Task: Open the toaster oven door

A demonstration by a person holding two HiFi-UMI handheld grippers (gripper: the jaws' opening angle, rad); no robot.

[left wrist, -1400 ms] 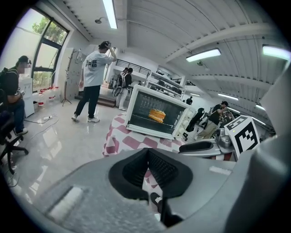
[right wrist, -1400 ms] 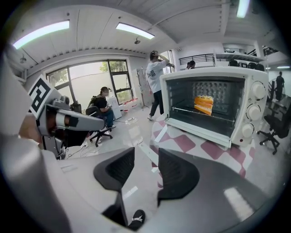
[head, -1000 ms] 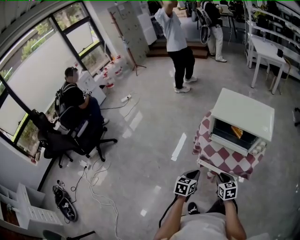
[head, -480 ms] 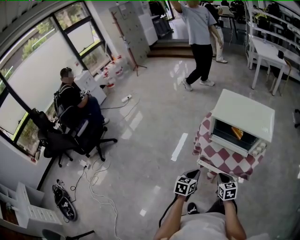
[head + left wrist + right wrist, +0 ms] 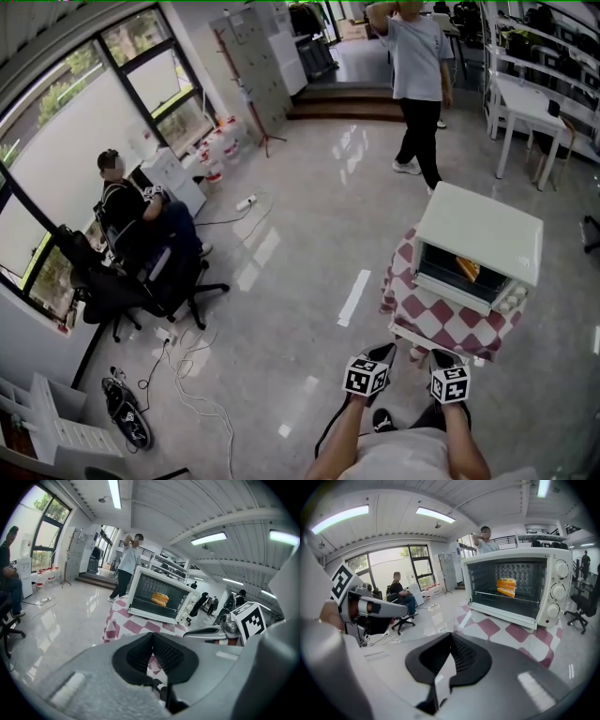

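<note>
Red-checked cloth surface [image 5: 441, 323] ahead carries the white toaster oven [image 5: 480, 232], its glass door [image 5: 506, 590] crosswise, nearer my right fingers [image 5: 451, 634] than my left fingers [image 5: 151, 634], both closed on nothing, the right only just.

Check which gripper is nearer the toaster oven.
Right. The right gripper, jaws just closed empty, hangs short of the toaster oven, in front of its door; the left gripper hangs beside it, farther left, by the table corner.

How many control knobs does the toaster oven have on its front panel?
3 knobs, stacked in a column on the right side of the toaster oven front: top knob, middle knob, bottom knob. None appears hidden.
</note>
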